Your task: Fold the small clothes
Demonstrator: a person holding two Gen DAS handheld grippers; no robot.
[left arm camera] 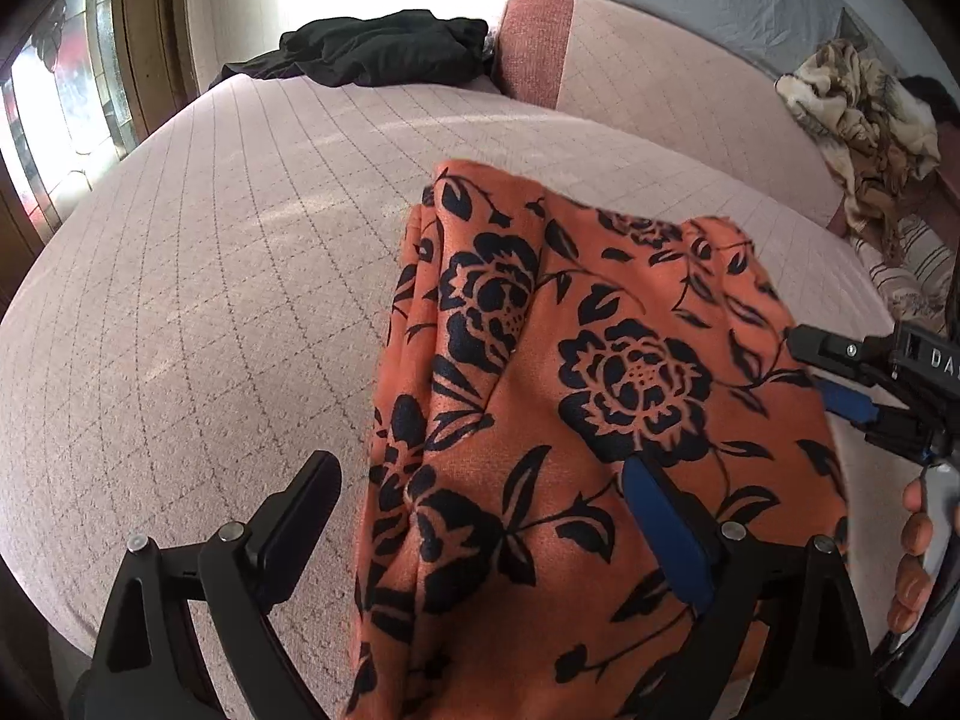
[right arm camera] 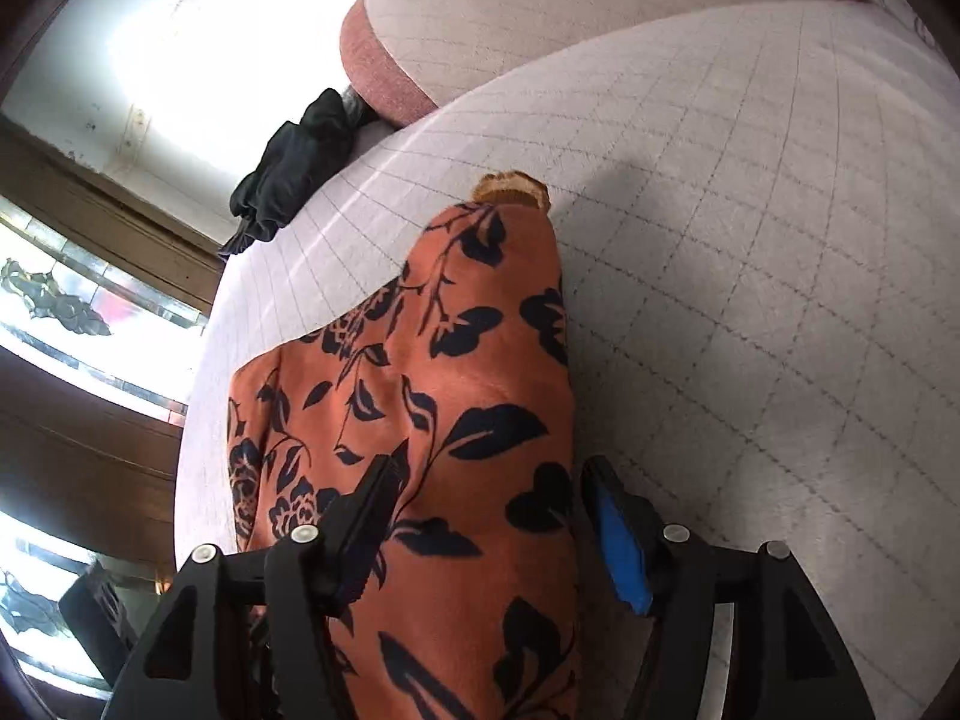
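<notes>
Pale quilted bed (left arm camera: 210,300) fills both views, with the orange floral garment (left arm camera: 540,390) lying partly folded near its edge. It looks light, soft and floppy, likely to sag and slide, so corners or the folded edge suit best. Left gripper (left arm camera: 480,510) stands released, wide over the cloth; right gripper (right arm camera: 492,516) straddles the fabric, pads not pressing.
</notes>
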